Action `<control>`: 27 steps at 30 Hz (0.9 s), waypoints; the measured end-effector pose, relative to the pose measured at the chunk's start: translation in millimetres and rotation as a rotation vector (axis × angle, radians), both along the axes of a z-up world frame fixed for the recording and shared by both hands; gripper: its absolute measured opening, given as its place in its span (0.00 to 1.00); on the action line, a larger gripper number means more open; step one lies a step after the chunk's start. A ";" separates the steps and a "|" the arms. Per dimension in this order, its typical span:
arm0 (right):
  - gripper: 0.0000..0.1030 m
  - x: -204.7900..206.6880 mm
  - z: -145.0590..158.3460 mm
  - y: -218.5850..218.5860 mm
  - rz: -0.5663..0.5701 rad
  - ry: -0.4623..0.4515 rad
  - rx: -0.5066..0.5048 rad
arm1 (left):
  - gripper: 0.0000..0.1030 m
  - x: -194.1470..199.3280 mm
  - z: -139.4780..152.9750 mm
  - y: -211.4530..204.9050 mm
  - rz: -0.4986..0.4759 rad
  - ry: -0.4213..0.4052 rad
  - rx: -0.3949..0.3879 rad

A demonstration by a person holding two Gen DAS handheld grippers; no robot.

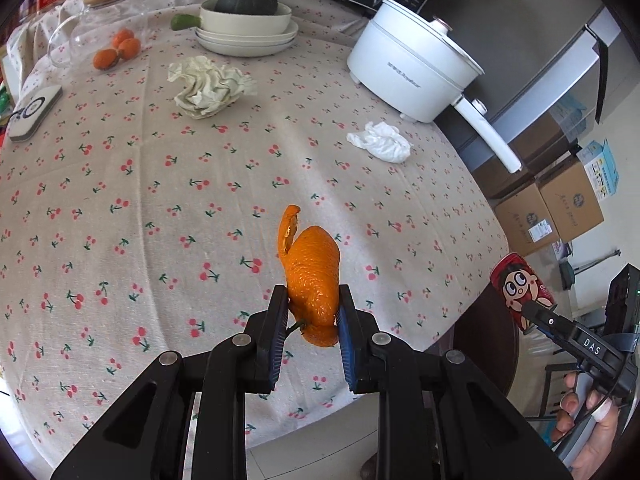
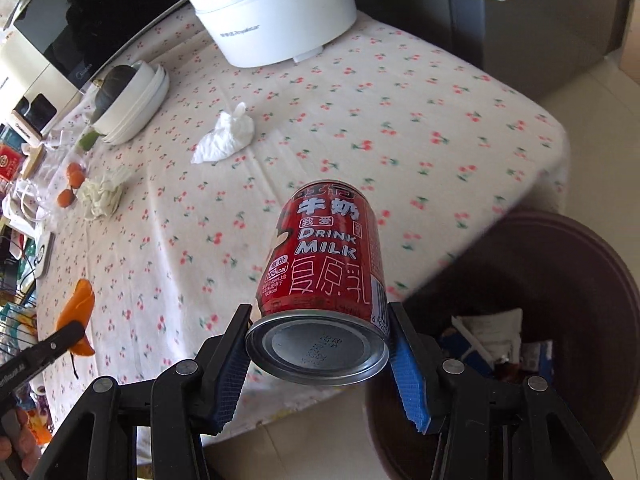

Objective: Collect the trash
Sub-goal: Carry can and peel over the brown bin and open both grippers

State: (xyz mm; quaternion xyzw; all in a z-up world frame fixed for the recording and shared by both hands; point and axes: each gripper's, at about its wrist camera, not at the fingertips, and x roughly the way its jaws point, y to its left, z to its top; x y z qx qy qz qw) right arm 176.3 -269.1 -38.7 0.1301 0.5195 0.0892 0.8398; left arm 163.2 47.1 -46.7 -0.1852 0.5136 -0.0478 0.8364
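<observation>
Left tool is clamped on a floppy orange peel, right tool squeezes a milk can low on its sides, both lifted off the worktop. Can looks light, slick, easy to dent. 2 crumpled tissues left; bin just below.

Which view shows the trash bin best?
The right wrist view: the dark round trash bin sits beside the table's corner, open, with paper and packaging inside. The left wrist view catches only a dark sliver of it behind the milk can.
</observation>
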 end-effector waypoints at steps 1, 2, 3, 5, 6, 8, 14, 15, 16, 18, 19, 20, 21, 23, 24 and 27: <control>0.54 -4.5 0.2 -6.8 -0.007 0.000 0.001 | 0.24 -0.6 0.5 -5.9 -0.013 0.000 0.000; 0.54 -8.2 0.4 -12.4 -0.012 0.000 0.002 | 0.24 -1.0 0.8 -12.9 -0.027 0.001 0.000; 0.54 -12.6 0.1 -19.1 -0.018 0.001 0.005 | 0.24 -1.5 1.0 -18.9 -0.041 0.001 -0.003; 0.54 -21.3 -2.8 -32.7 -0.033 0.013 0.009 | 0.24 -1.6 1.9 -34.3 -0.076 -0.003 -0.002; 0.54 -25.5 -4.3 -39.3 -0.036 0.019 0.007 | 0.24 -1.4 2.1 -42.1 -0.093 -0.005 0.003; 0.54 -33.8 -6.7 -51.8 -0.043 0.023 -0.009 | 0.24 -0.7 2.2 -59.4 -0.129 -0.013 0.008; 0.54 -58.4 -15.3 -88.6 -0.070 0.037 -0.030 | 0.24 1.6 2.0 -116.0 -0.241 -0.043 0.009; 0.54 -61.2 -17.2 -94.0 -0.076 0.040 -0.032 | 0.24 1.5 1.6 -125.8 -0.261 -0.048 0.008; 0.54 -63.8 -19.0 -99.4 -0.082 0.044 -0.034 | 0.24 1.4 1.0 -135.3 -0.280 -0.053 0.005; 0.54 -68.4 -22.7 -109.0 -0.093 0.052 -0.036 | 0.24 0.7 -1.6 -154.3 -0.323 -0.060 -0.002; 0.54 -70.3 -24.5 -114.0 -0.098 0.056 -0.036 | 0.24 0.3 -3.9 -164.1 -0.344 -0.061 -0.002; 0.54 -72.0 -25.9 -117.2 -0.101 0.059 -0.036 | 0.24 0.1 -6.5 -172.9 -0.364 -0.061 0.000; 0.54 -73.6 -27.4 -120.5 -0.104 0.062 -0.037 | 0.24 -0.1 -9.5 -182.4 -0.385 -0.060 0.004; 0.54 -77.0 -30.5 -126.9 -0.108 0.069 -0.042 | 0.25 -1.0 -15.4 -199.3 -0.424 -0.058 0.009; 0.54 -78.6 -31.9 -129.8 -0.110 0.072 -0.045 | 0.25 -1.4 -18.2 -205.8 -0.441 -0.058 0.010; 0.54 -83.2 -35.9 -137.8 -0.117 0.082 -0.053 | 0.27 -2.0 -25.0 -222.6 -0.493 -0.064 0.008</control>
